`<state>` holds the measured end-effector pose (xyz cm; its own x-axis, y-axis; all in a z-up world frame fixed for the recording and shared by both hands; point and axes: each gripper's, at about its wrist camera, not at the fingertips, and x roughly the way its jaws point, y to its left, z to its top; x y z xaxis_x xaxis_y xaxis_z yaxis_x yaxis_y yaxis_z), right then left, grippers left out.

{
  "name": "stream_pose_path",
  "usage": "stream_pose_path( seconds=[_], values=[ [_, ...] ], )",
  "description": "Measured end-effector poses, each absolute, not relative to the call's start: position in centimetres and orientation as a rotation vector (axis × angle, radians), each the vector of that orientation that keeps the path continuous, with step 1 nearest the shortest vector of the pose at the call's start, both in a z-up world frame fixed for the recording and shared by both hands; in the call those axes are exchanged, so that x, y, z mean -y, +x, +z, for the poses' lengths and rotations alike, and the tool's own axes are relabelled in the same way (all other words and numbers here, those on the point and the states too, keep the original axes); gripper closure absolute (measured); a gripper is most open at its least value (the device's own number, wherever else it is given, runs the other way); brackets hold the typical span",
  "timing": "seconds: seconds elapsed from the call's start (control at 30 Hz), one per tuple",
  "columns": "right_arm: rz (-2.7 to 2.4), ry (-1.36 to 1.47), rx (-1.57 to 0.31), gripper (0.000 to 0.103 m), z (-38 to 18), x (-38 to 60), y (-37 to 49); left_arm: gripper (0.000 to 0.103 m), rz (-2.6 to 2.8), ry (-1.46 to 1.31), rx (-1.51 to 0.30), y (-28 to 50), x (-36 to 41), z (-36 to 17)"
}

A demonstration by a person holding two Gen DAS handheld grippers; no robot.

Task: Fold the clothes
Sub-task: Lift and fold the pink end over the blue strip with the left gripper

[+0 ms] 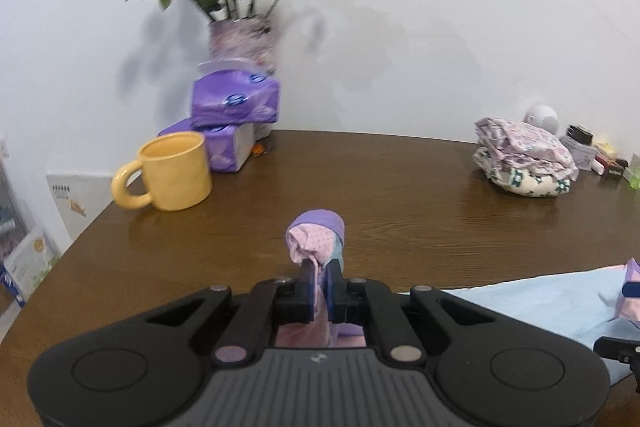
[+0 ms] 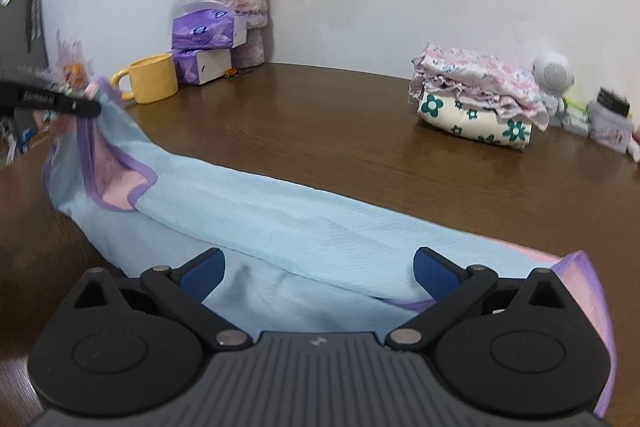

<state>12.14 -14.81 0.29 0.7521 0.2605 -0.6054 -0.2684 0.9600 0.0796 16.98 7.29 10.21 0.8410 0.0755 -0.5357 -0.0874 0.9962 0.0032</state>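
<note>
The left tool point(image 1: 320, 279) is clamped on a bunched purple-trimmed corner of the blue garment point(image 2: 280, 223), holding it lifted off the bench point(image 1: 400, 187) on the mug point(image 1: 172, 171) side. The right tool point(image 2: 318, 267) hangs level and low over the garment's middle, jaws spread wide and gripping nothing. Risk: the thin bunched hold may slip, or the unpinned cloth may drag toward the mug, spoiling the fold.

A yellow mug point(image 1: 172, 175) stands far left beside stacked purple tissue packs point(image 1: 232, 115) and a flower vase point(image 1: 242, 41).
</note>
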Motion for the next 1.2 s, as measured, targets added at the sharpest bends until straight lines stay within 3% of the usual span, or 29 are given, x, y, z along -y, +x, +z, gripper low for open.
stream_pose_path(
  seconds=[0.43,0.93,1.07,1.2],
  values=[
    [0.290,-0.013,-0.659,0.001,0.3,14.7,12.1,0.099,0.022,0.079,-0.619,18.9,1.2,8.4],
    [0.291,-0.012,-0.659,0.001,0.3,14.6,12.1,0.096,-0.012,0.112,-0.693,19.8,4.0,5.2],
    [0.292,-0.012,-0.659,0.001,0.3,14.5,12.1,0.066,-0.028,0.096,-0.722,19.5,3.5,5.7],
    [0.292,-0.012,-0.659,0.001,0.3,14.5,12.0,0.055,-0.027,0.046,-0.704,18.2,0.6,7.2]
  ],
)
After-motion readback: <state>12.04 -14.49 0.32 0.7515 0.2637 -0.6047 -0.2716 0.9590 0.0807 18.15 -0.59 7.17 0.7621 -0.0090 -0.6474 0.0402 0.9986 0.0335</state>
